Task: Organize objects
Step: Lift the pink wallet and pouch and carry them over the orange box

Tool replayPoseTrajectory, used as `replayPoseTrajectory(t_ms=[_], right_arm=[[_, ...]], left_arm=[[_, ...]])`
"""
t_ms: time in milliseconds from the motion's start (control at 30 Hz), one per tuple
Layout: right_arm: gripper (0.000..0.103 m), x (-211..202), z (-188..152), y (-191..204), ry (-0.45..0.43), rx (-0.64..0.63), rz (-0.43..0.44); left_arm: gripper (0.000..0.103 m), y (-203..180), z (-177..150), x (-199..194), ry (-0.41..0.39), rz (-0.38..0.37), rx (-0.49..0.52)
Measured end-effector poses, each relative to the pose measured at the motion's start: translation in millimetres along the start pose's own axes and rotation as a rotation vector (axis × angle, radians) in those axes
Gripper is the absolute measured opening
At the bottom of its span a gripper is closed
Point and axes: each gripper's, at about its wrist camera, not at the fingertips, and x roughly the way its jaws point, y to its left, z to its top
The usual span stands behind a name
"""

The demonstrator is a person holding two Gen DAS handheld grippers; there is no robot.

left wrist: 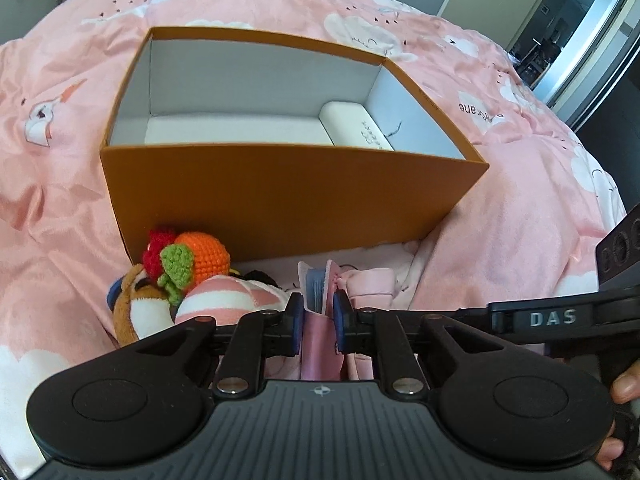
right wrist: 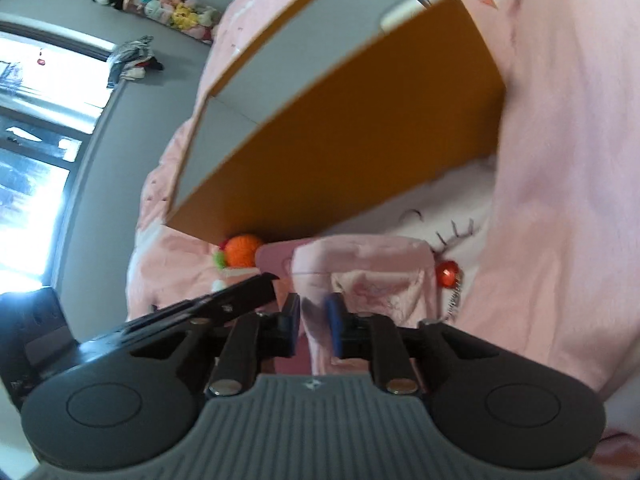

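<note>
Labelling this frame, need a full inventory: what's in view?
Orange cardboard box: 1, orange outside, white inside, open, on the bed.
White oblong case: 1, white, inside the box, right side.
Pink pouch: 1, pink with blue edging, in front of the box.
Orange crocheted toy: 1, orange, green leaf, left front of the box.
Pink-striped plush: 1, beside it.
Brown plush: 1, leftmost.
Pink patterned bedspread: 1, under everything.
Left gripper: shut on pink pouch.
Right gripper: shut on pink pouch.

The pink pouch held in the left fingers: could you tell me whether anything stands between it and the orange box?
Only the orange box's near wall rises before the pink pouch; its opening looks clear.
</note>
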Motion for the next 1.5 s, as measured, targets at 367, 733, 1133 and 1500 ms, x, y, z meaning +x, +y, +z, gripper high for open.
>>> replayPoseTrajectory(t_ms=[367,733,1133,1500], right_arm=[[0.052,-3,-7,-1,-0.088,-0.008,-0.069],[0.046,15,-10,-10,-0.044,0.024,-0.073],[0.019,15,-18,7,-0.072,-0.066,-0.124],[0.018,-3,-20,13,-0.135,-0.082,-0.140]], left_arm=[[0.022,-5,-5,6,0.018,-0.004,0.022],[0.022,-3,-6,9,0.016,-0.010,0.014],[0.026,-8,-8,15,0.042,-0.014,0.050],[0.020,-19,-9,17,0.048,-0.021,0.082]])
